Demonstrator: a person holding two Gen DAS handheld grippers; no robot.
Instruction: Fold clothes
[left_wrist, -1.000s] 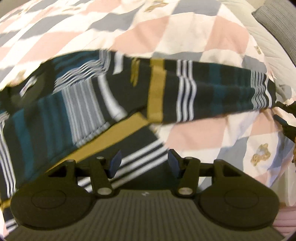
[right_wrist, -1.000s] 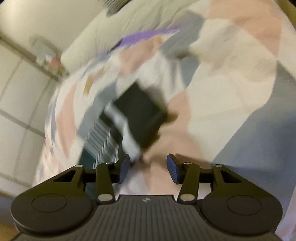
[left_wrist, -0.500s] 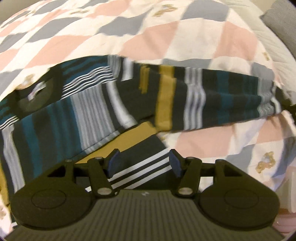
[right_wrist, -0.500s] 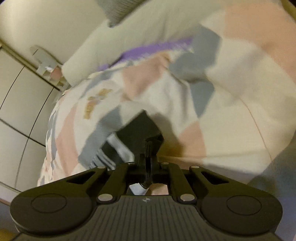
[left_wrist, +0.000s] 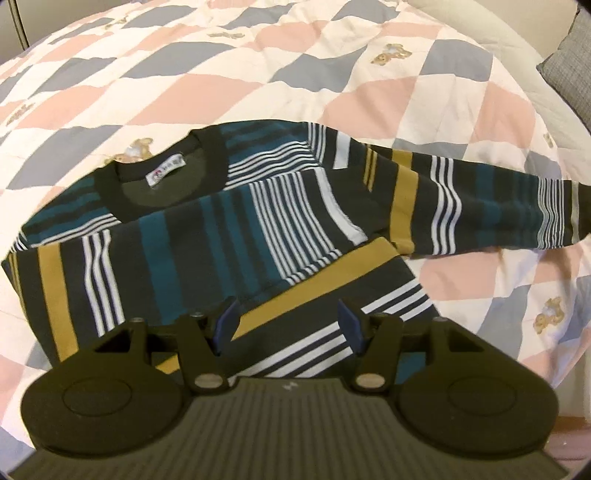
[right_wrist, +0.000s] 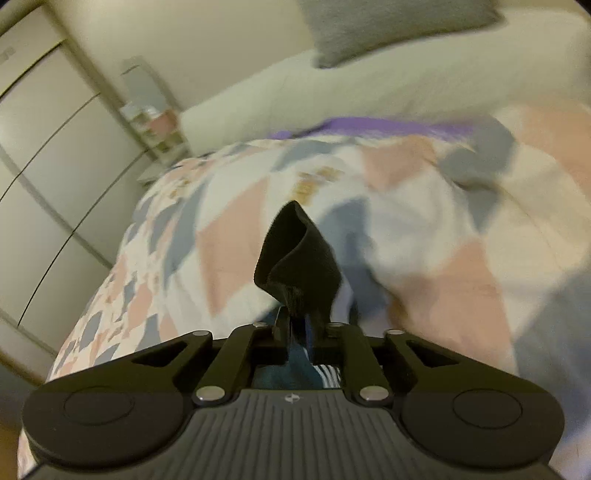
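Left to right, then: the sweater (left_wrist: 229, 236) lies on the bed (left_wrist: 258, 85), on a patchwork quilt with little bears. Its left sleeve (left_wrist: 74, 280) is already folded in across the chest, and its collar (left_wrist: 162, 177) points away from the camera. The right sleeve (left_wrist: 480, 206) sticks straight out to the right, flat on the quilt. The left gripper (left_wrist: 286, 325) hovers over the lower body of the sweater with its fingers spread wide — nothing between them, and I can't tell if it touches the cloth.

The right gripper (right_wrist: 295, 332) is pressed together on a dark bit of cloth, which looks like the cuff (right_wrist: 295, 254) of that right sleeve. The cuff bunches up above the fingertips, and the view is blurred.

On handling, it looks like a soft, light knit. It'll drape and sag from wherever it's pinched and won't hold any shape by itself. A ribbed cuff is a decent place to grab, being thicker and less likely to slip than the plain body fabric. For the body I'd go for the hem or a shoulder seam, pinching both layers. With one sleeve in and one out, it reads as partway folded to me.
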